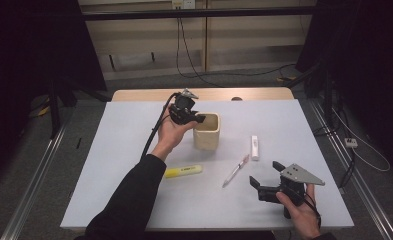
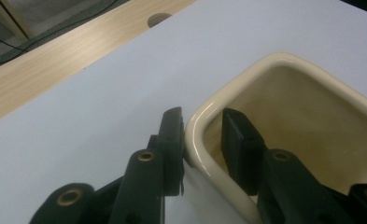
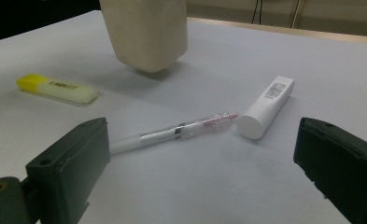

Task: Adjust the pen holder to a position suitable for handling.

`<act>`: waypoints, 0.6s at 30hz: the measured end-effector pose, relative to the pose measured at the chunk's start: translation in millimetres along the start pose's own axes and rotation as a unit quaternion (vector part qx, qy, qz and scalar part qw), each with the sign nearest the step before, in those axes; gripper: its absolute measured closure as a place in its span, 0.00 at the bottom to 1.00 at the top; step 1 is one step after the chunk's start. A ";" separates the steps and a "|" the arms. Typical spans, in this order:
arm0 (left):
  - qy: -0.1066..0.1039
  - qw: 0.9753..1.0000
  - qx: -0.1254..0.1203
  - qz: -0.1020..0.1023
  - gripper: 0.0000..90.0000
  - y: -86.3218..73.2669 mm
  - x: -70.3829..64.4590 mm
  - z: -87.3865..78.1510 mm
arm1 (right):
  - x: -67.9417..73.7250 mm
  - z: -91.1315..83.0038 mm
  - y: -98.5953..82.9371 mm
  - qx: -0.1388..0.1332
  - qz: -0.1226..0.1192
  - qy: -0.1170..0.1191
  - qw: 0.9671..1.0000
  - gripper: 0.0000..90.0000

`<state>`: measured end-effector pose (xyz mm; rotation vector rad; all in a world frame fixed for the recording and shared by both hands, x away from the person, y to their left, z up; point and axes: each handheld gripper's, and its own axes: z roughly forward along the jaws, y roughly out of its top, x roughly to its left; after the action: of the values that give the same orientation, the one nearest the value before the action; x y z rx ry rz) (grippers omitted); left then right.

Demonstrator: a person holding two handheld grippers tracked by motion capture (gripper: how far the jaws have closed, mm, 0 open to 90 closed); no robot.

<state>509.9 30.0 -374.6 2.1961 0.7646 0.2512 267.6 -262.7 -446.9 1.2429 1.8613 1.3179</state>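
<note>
Left hand-held gripper (image 1: 200, 119) straddles the near-left rim of the cream cup (image 1: 207, 131) at mid-desk (image 1: 109, 165), one jaw outside and one inside, closed on the wall or nearly so; the contact itself is hard to make out. Right hand-held gripper (image 1: 264, 172), jaws spread and empty, hovers at the desk's right front. The pen (image 1: 235, 171) lies just ahead of it, long axis slanting toward the cup, between highlighter (image 1: 183, 171) and white tube (image 1: 254, 147).

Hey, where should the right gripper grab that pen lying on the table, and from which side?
Grip the pen mid-barrel, coming down from above with the right gripper, jaws either side of the shaft. It lies flat, its tip close to the white tube, so the middle probably leaves more room for the open jaws.
</note>
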 end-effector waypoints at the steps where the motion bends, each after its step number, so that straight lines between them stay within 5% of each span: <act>1: -0.002 1.000 0.002 -0.003 0.78 -1.4 0.6 0.9 | -0.1 -0.2 0.0 0.000 -0.002 0.000 1.000 0.04; 5: 0.000 1.000 0.004 -0.024 0.77 -7.9 -0.3 4.6 | 0.0 -0.1 0.0 -0.001 -0.005 0.001 1.000 0.04; 18: -0.008 1.000 0.007 -0.020 0.77 -9.7 1.6 4.9 | 0.3 -0.1 -0.1 0.000 -0.005 0.002 1.000 0.04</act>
<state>508.9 32.9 -385.2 2.1915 0.8038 0.2092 267.4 -262.5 -446.9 1.2298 1.8676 1.3149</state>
